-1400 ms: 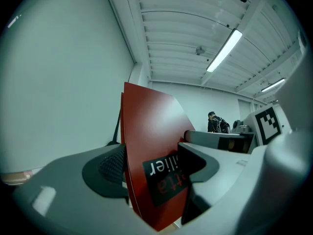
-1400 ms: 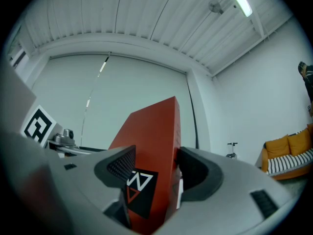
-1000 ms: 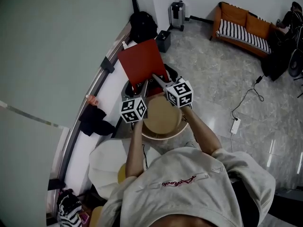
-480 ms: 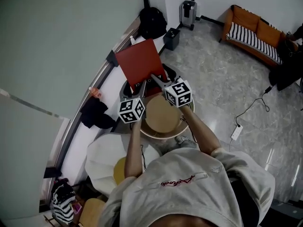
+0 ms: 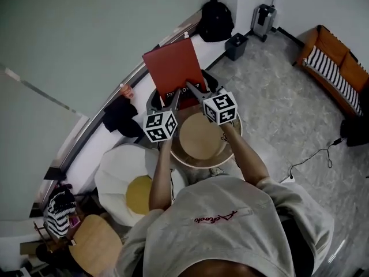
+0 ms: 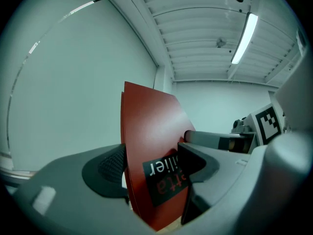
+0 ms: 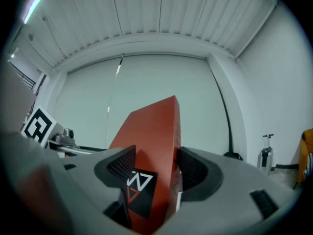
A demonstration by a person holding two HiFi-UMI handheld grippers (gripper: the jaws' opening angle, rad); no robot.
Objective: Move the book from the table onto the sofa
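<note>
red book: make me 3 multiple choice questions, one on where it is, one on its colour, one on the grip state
1. Where is the book? A on the sofa B flat on the round table C clamped between the left hand-held gripper and right hand-held gripper
2. Cover colour? A red B blue C green
3. Left jaws? A open, empty B shut on the book C shut on nothing
Answers: C, both gripper views show it between the jaws; A, red in every view; B, its jaws press both covers.
</note>
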